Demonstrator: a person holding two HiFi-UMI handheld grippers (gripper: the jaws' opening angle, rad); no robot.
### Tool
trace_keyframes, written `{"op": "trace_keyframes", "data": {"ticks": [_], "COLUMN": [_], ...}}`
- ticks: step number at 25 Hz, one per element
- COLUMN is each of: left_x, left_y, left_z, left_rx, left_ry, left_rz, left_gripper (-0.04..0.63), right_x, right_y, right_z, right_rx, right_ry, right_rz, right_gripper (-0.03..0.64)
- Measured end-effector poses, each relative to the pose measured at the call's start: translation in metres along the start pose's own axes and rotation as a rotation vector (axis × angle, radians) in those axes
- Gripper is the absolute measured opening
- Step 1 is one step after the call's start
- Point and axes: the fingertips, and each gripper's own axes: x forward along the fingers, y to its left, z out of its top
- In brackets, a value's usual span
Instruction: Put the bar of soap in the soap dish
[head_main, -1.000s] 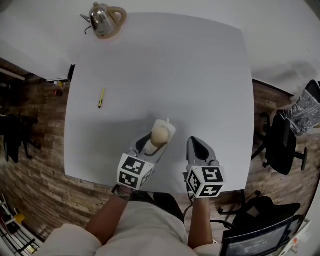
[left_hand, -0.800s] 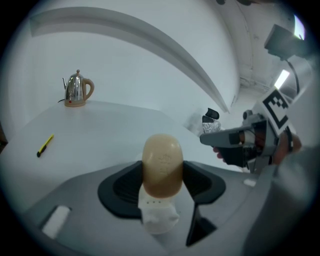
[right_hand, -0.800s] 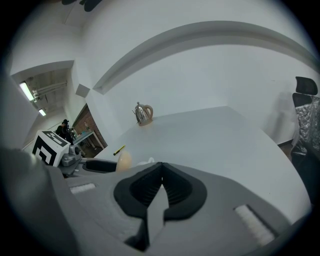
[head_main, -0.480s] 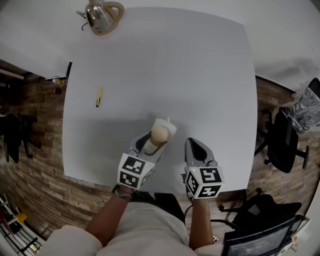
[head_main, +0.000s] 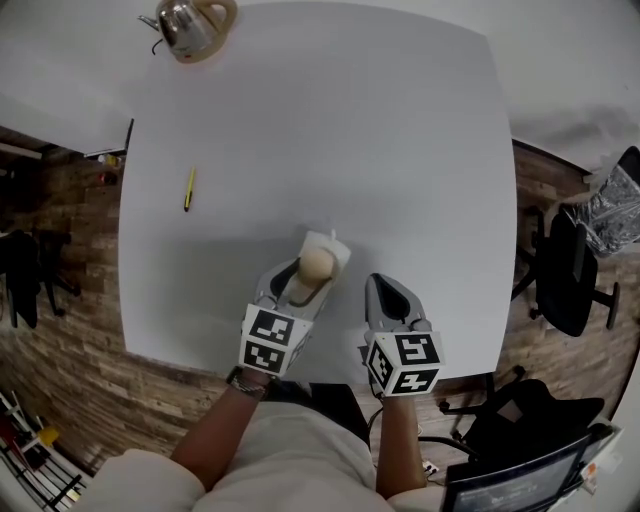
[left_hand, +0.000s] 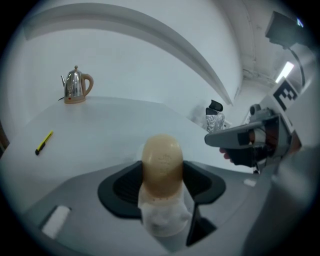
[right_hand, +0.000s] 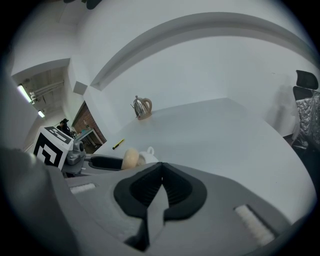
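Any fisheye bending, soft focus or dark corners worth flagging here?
Head view: fisheye bows the table edges; lighting even. Left gripper view: dark round vignette; the soap looks soft up close, the kettle sharper. Right gripper view: same vignette, the wall line bends into an arc.

Person: pale cream short-sleeved shirt (head_main: 268, 455), dark band (head_main: 243, 384) at the left wrist. Both tools, left gripper (head_main: 303, 276) and right gripper (head_main: 386, 287), have grey moulded shells and black ribbed pads (right_hand: 176, 190). Each carries a white cube (head_main: 272, 340) printed with black square markers.
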Motion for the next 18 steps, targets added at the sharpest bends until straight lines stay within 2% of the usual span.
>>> {"op": "trace_keyframes", "data": {"ticks": [12, 18], "left_x": [0.003, 0.002], "left_y": [-0.008, -0.012], "left_z": [0.001, -0.004], "left_rx": [0.03, 0.022], "left_ry": [0.038, 0.054], "left_rz": [0.003, -0.008], "left_gripper": [0.27, 0.27], "right_x": [0.004, 0.006], "right_y": [-0.003, -0.002], "right_z": [-0.002, -0.002], "right_rx": [0.015, 0.016], "right_ry": [0.007, 0.009], "right_rz": [-0.003, -0.001], "right_gripper": [0.003, 0.003]}}
